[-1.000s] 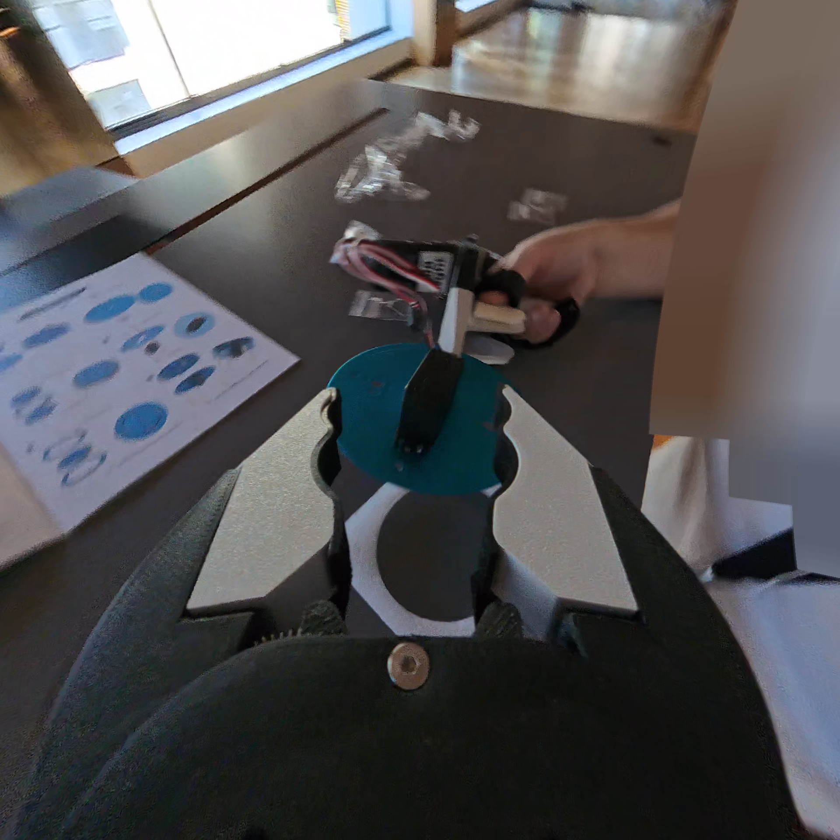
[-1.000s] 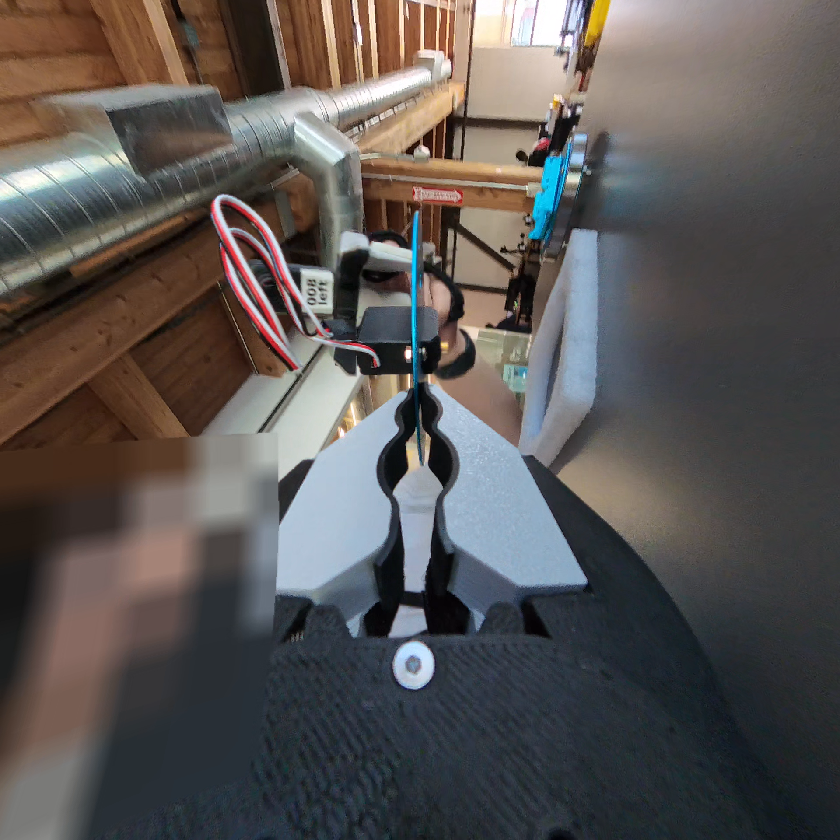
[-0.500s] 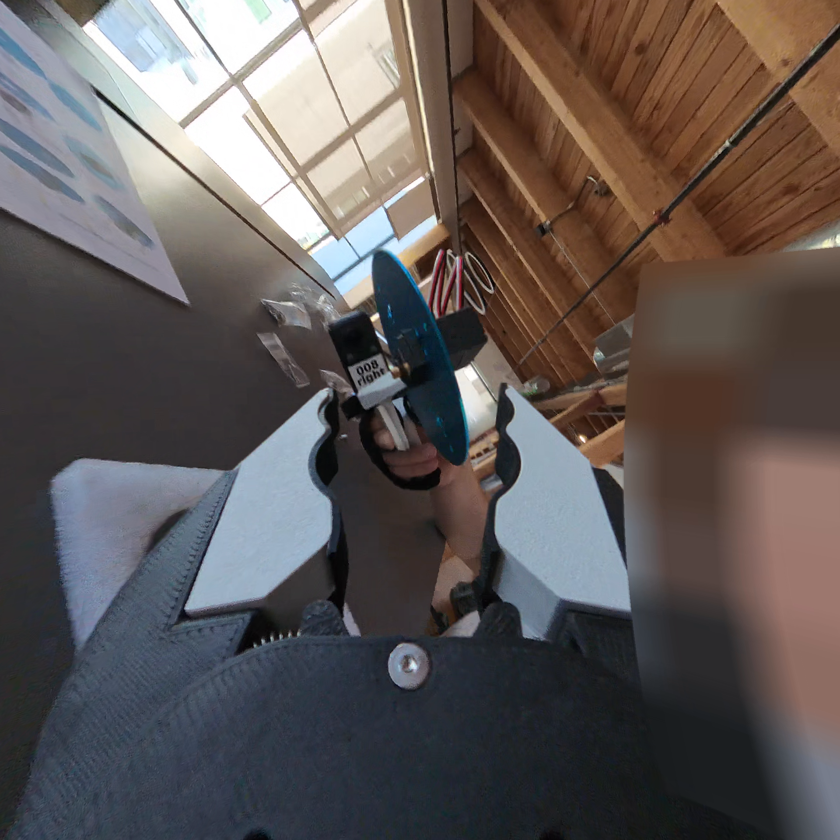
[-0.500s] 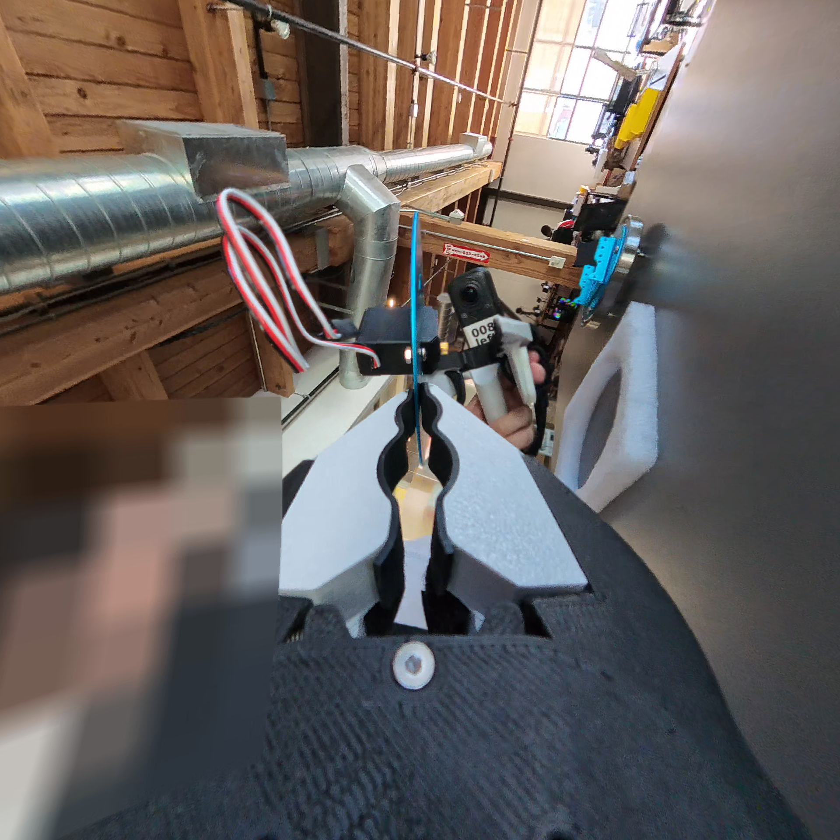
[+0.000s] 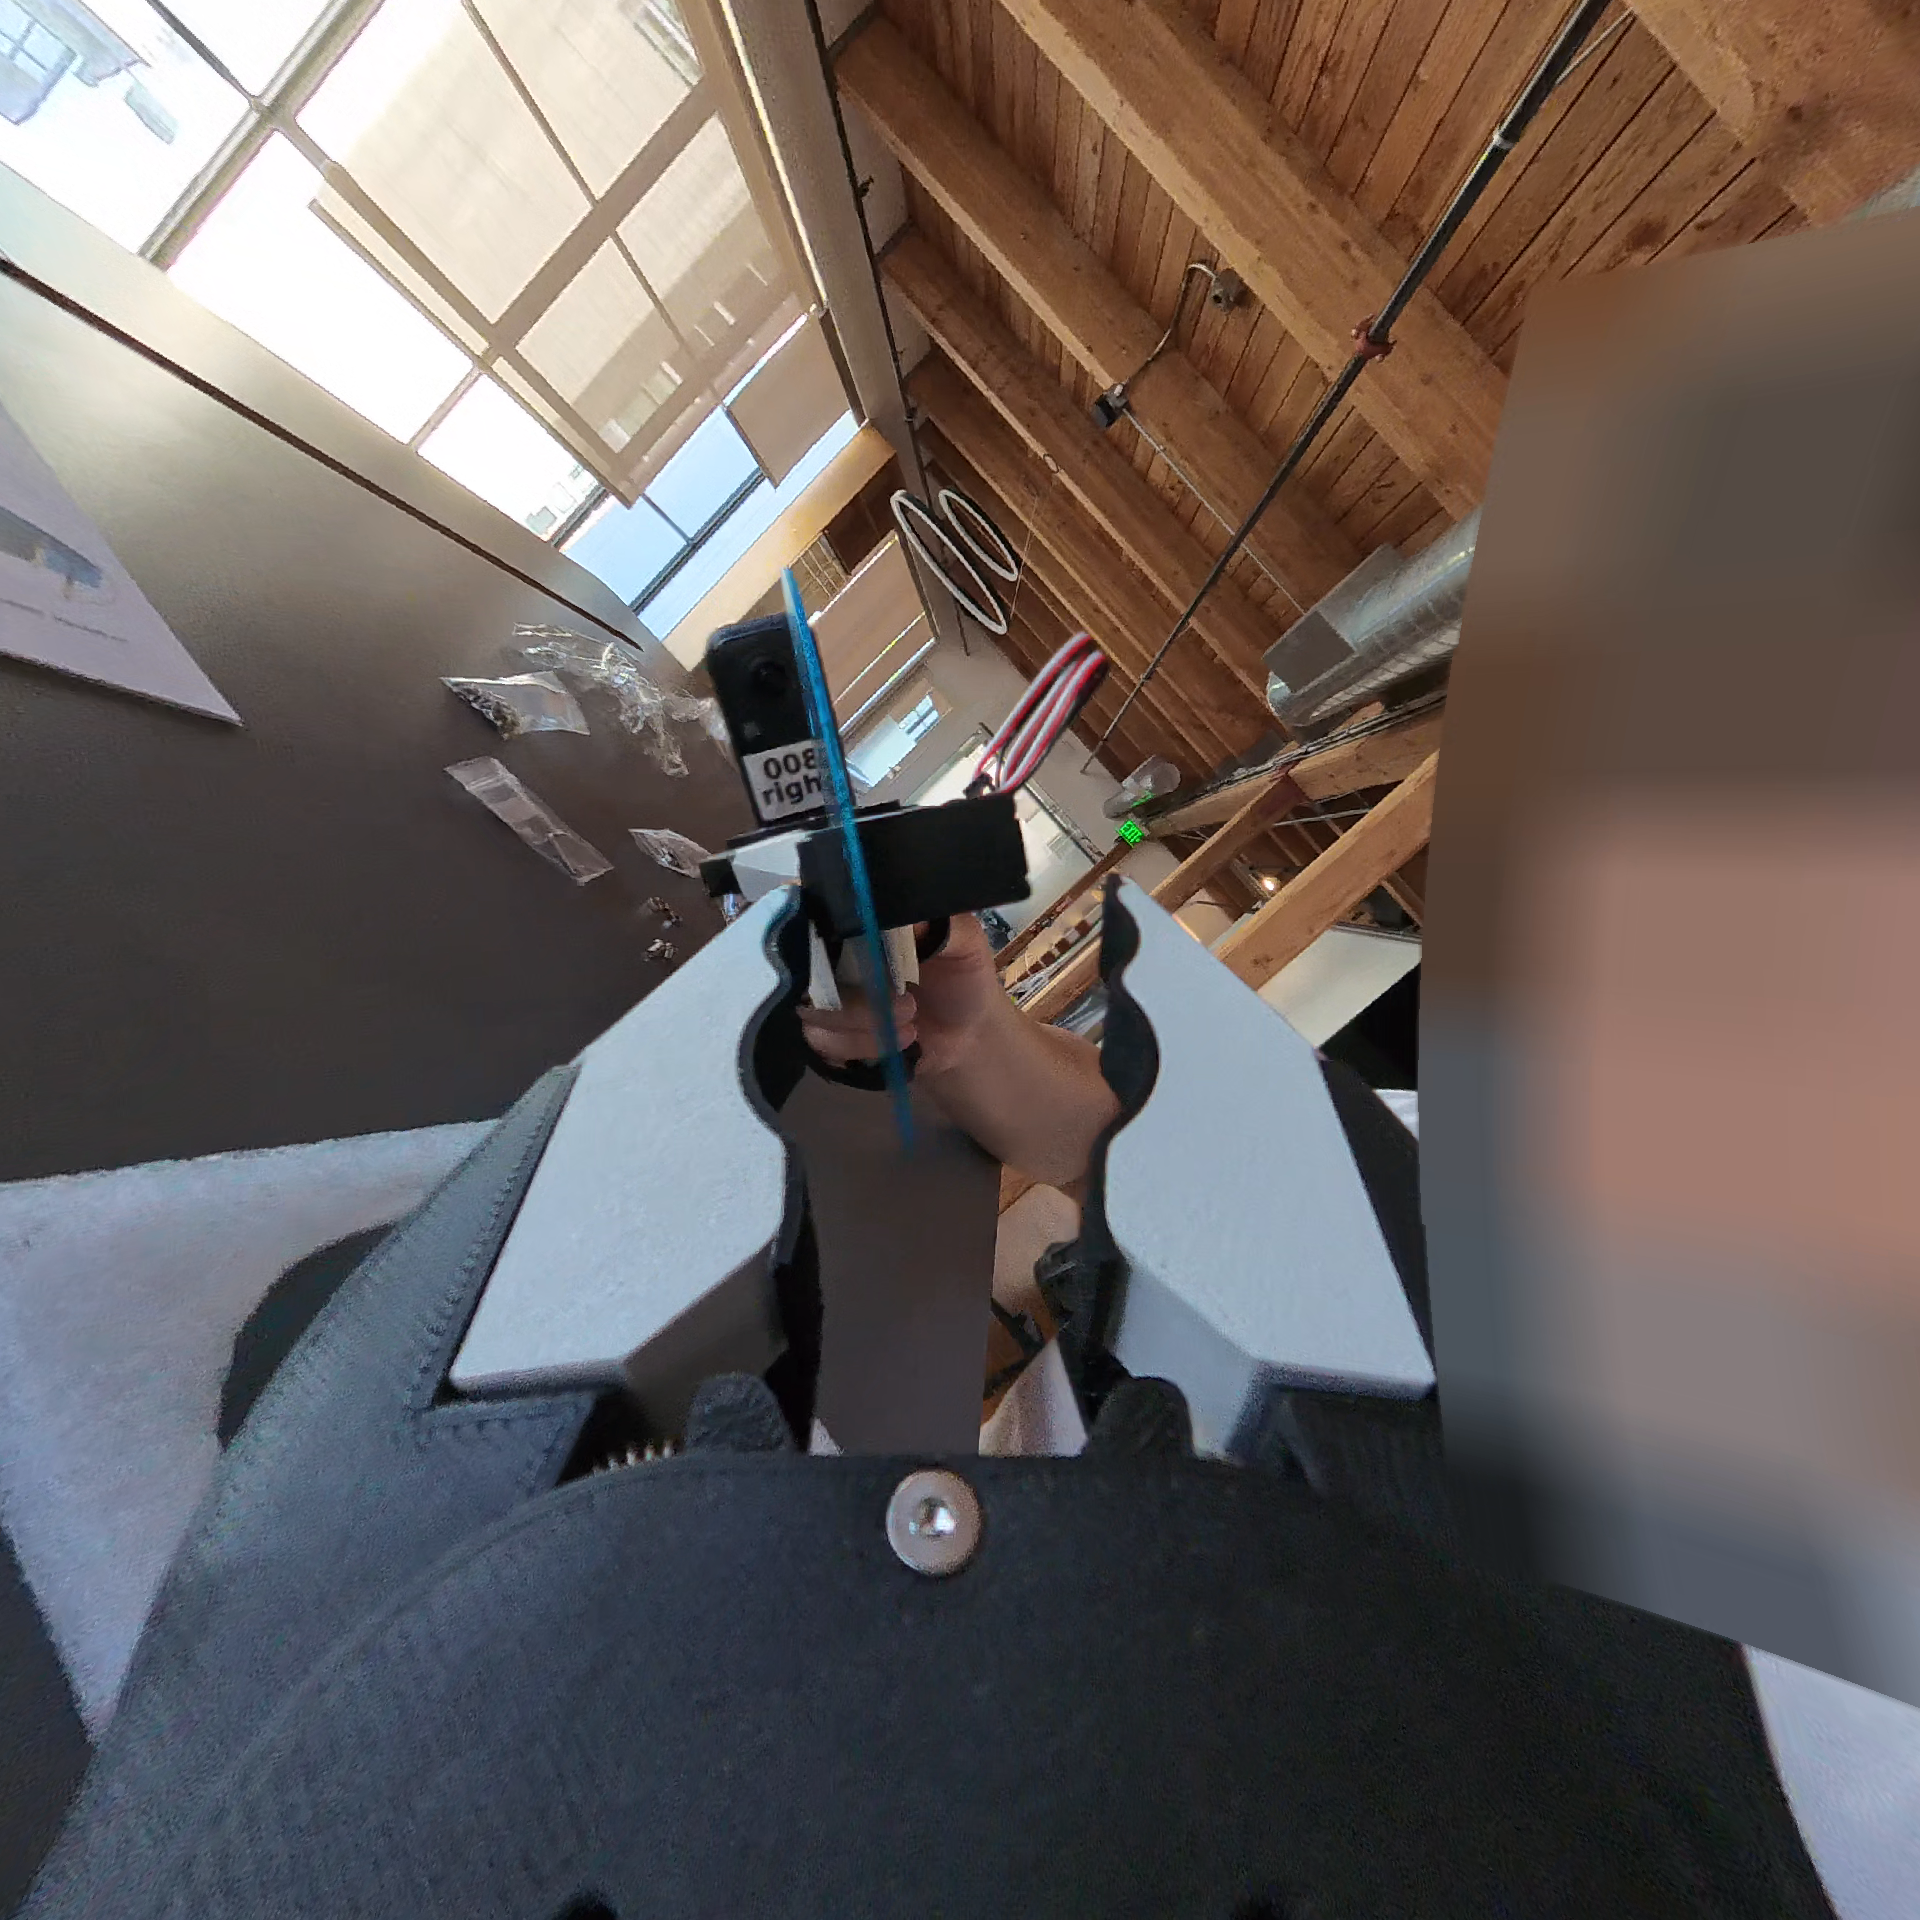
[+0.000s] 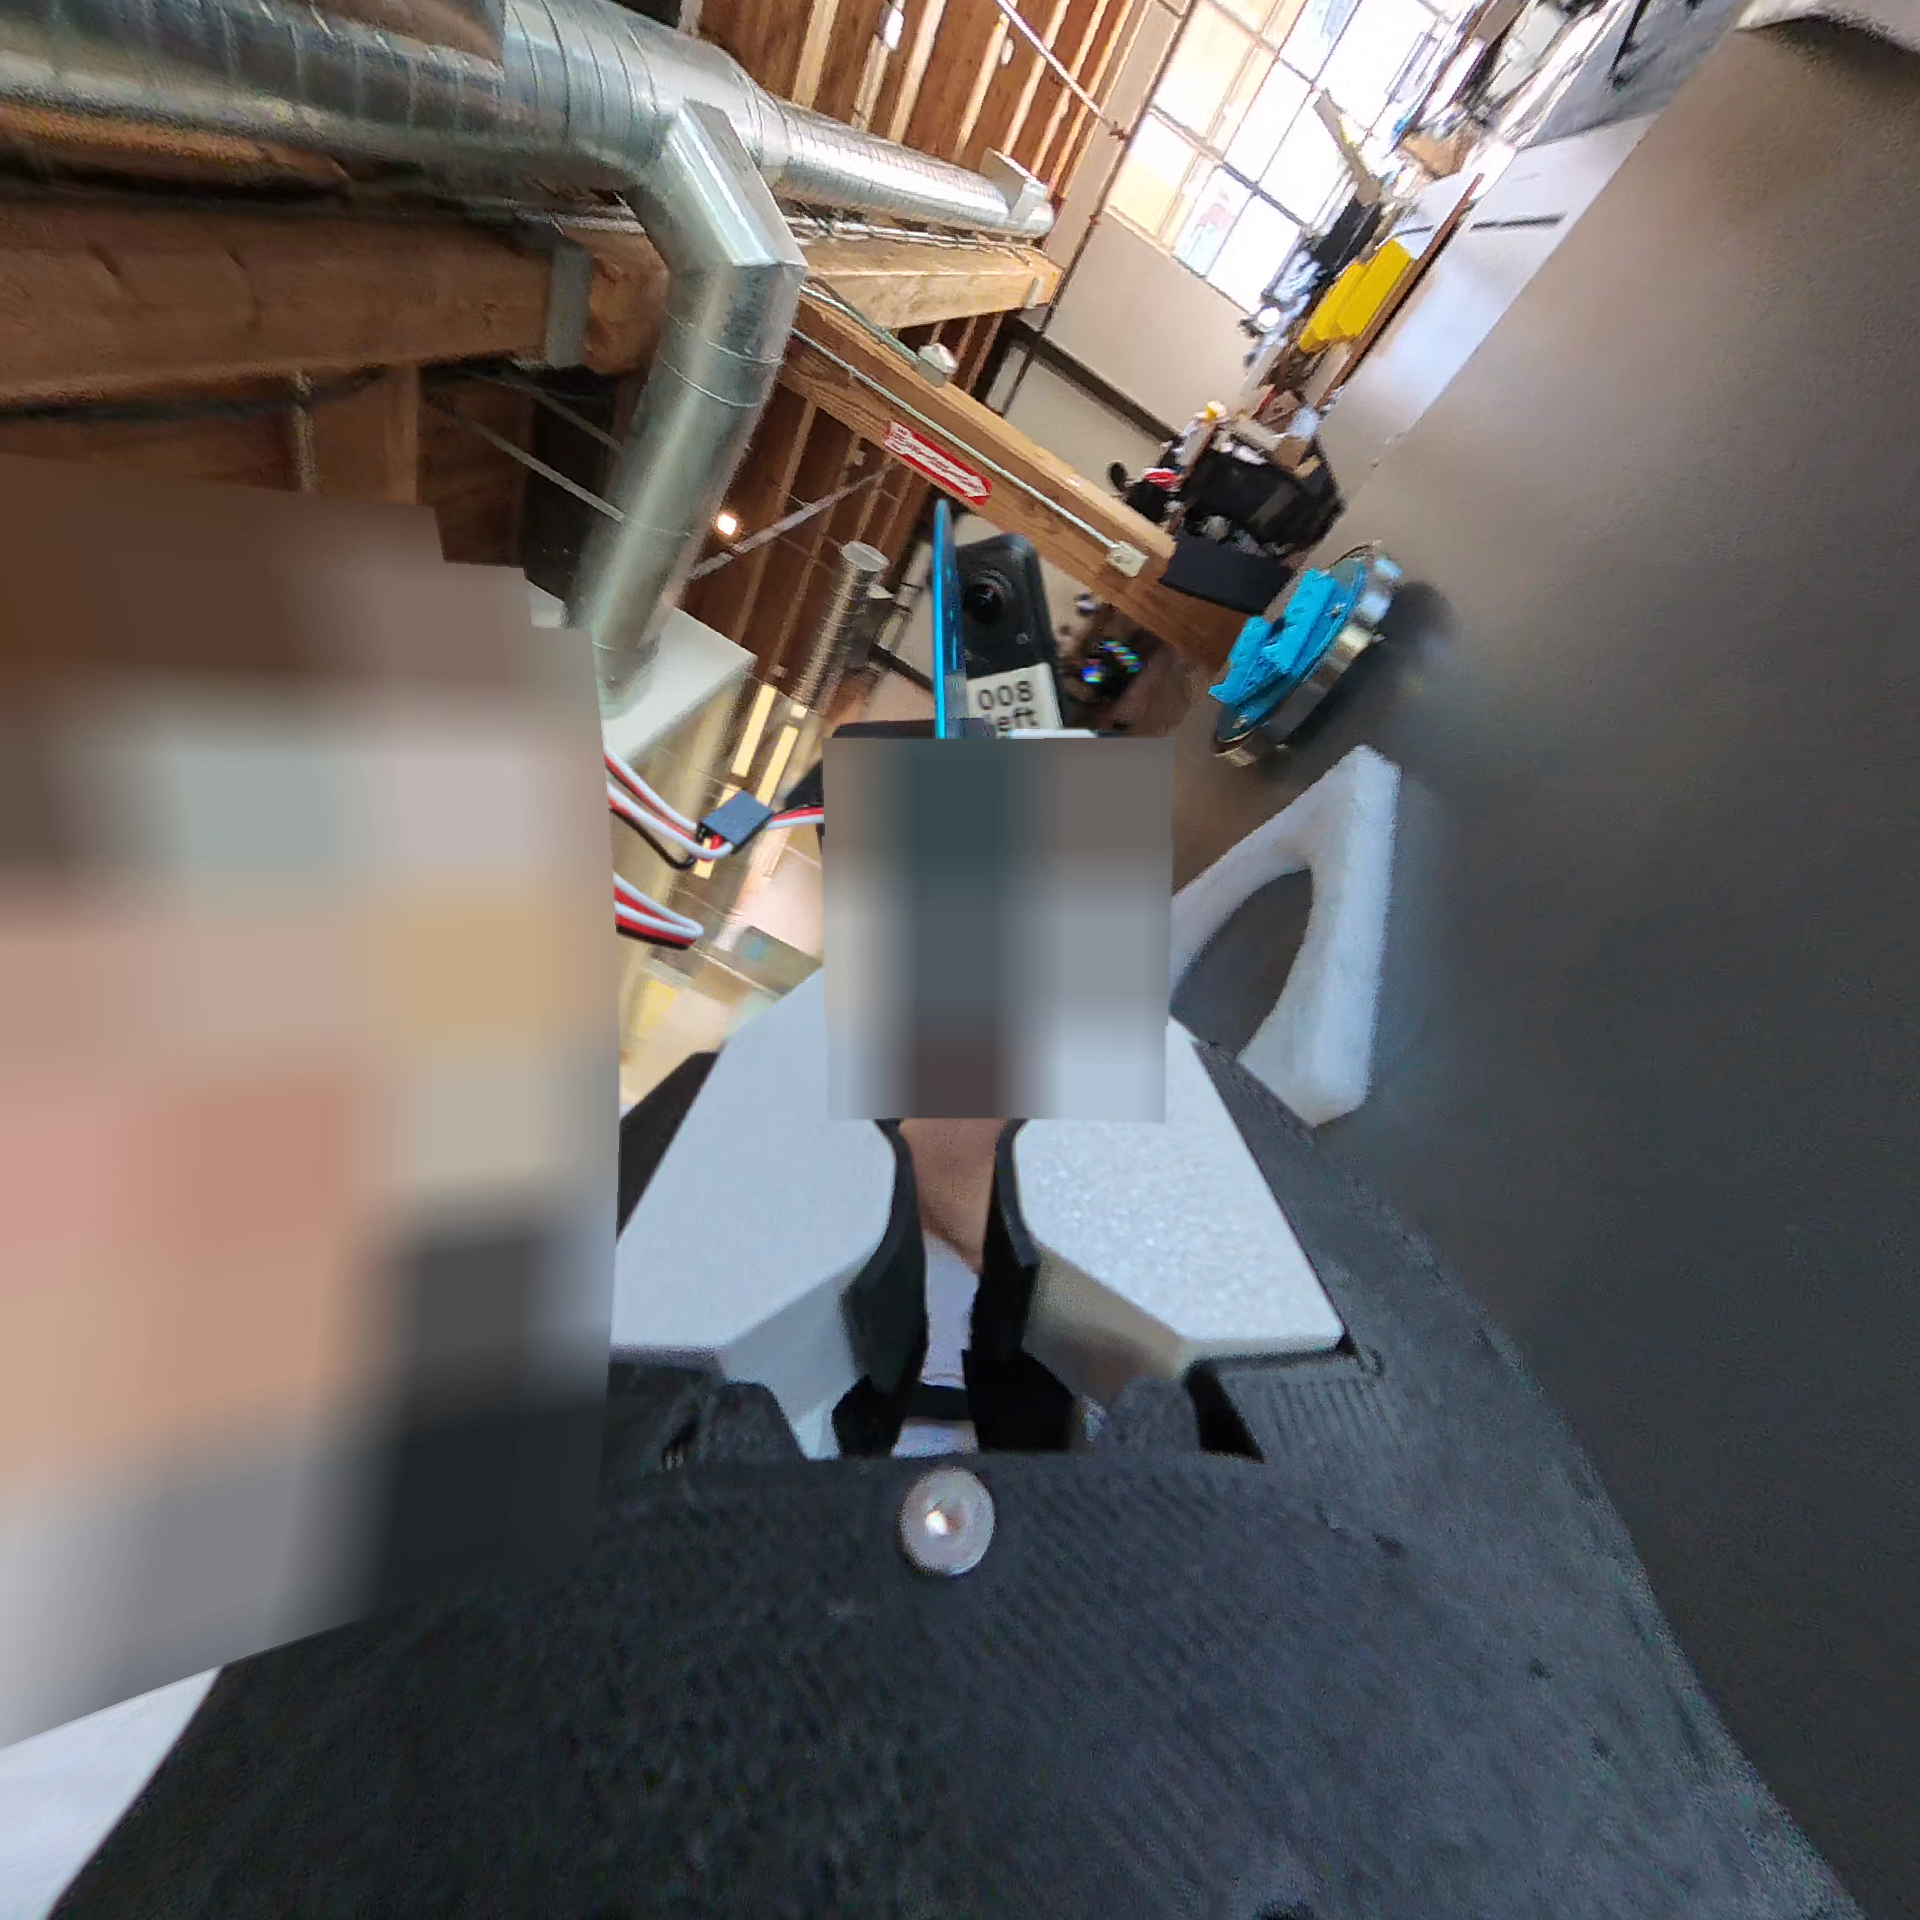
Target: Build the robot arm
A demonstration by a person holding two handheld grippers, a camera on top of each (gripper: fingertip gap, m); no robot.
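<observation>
My right gripper (image 6: 956, 904) is shut on a thin blue disc (image 6: 943, 623), seen edge-on; a mosaic patch hides its fingertips. A black servo block (image 5: 914, 862) with red, white and black wires (image 5: 1039, 707) sits on the disc (image 5: 847, 831). In the left wrist view the disc stands edge-on just beyond my left gripper (image 5: 940, 925), which is open and empty, its fingertips either side of the servo. The right gripper's white fingers (image 5: 826, 971) and a hand (image 5: 977, 1029) show behind the disc. Both grippers are raised off the dark table (image 5: 260, 883).
A white foam piece with a round cut-out (image 6: 1340, 935) lies on the table and also shows in the left wrist view (image 5: 125, 1247). Small clear plastic bags (image 5: 520, 707) and a printed sheet (image 5: 62, 623) lie farther off. Blue parts on a metal disc (image 6: 1299, 655) stand beyond the foam. About 6 cm separates my left fingertips from my right.
The right gripper has lifted the disc and servo off the table and turned it on edge. My left gripper has tilted up and come closer to the servo, still open.
</observation>
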